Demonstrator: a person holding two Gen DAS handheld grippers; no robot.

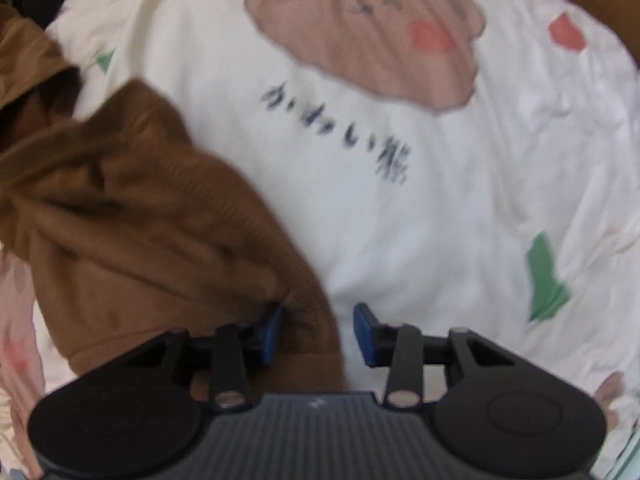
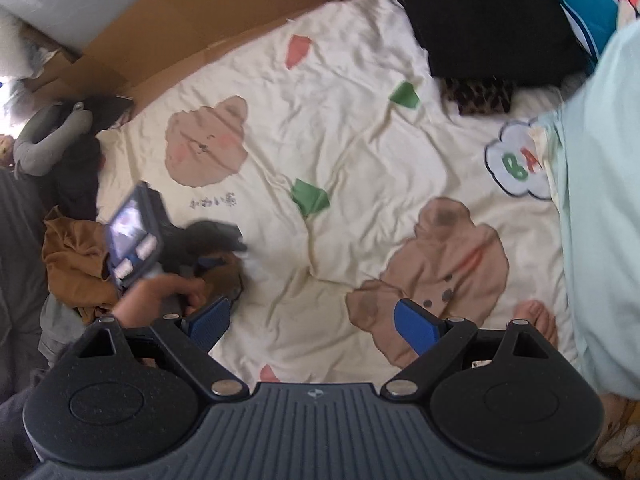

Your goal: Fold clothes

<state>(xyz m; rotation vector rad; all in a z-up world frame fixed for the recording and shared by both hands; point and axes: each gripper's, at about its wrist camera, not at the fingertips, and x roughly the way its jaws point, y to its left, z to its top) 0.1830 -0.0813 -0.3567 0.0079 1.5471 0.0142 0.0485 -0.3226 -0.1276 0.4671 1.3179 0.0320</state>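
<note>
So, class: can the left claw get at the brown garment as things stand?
Probably yes: the left claw points down at the brown garment, an edge of it already between the part-open jaws, nothing covering it.

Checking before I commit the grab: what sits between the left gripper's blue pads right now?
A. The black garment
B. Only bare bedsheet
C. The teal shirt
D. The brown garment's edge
D: in the left wrist view the brown garment reaches down between the pads of the left gripper, covering part of the left-hand pad.

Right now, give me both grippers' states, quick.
Left gripper: open, brown garment edge between its jaws, not yet pinched.
Right gripper: open, empty.
</note>
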